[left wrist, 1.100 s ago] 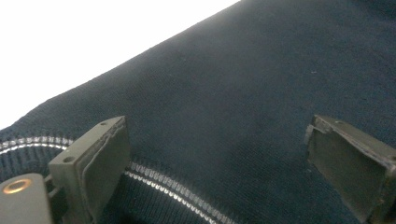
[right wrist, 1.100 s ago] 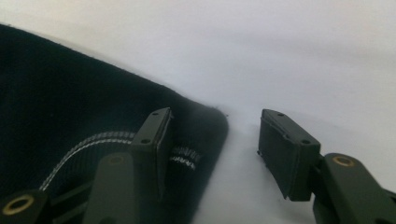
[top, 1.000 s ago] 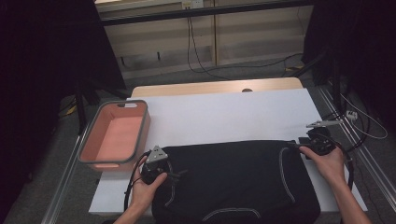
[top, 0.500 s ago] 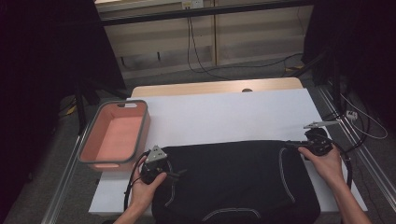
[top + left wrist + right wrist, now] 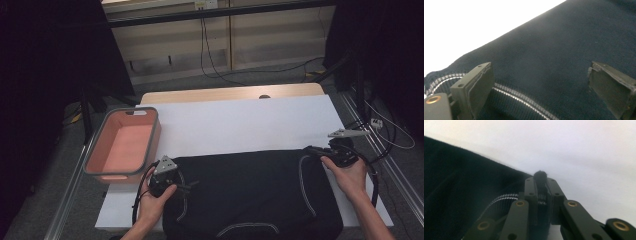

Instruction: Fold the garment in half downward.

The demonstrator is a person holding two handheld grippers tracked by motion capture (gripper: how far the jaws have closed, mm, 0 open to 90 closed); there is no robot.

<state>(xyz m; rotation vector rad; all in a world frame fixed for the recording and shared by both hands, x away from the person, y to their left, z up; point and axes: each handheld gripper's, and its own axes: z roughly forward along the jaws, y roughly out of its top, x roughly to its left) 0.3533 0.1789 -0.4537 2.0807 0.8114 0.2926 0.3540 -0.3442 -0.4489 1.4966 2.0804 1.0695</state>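
In the right gripper view the right gripper (image 5: 540,182) has its jaws pinched together on a tuft of the dark sweater (image 5: 461,195); the jaws have just been closing, and the knit bulges out between the tips. A white-stitched seam (image 5: 499,198) curves away at about 9 o'clock from the pinch. From above, this gripper (image 5: 316,150) grips the sweater's far corner at about 3 o'clock on the table, with the right hand (image 5: 347,172) behind it.

In the left gripper view the left gripper (image 5: 541,85) has its jaws wide apart, both pads (image 5: 481,87) hovering low over the sweater (image 5: 554,50) with nothing between them that they press. A white-stitched seam (image 5: 524,98) runs below them. From above, this gripper (image 5: 186,186) sits at the sweater's corner at about 8 o'clock, held by the left hand (image 5: 155,202).

The sweater (image 5: 250,190) lies flat on the white table (image 5: 240,125), across its near half. A pink bin (image 5: 122,145) stands at 9 o'clock on the table's edge, just beside the left gripper.
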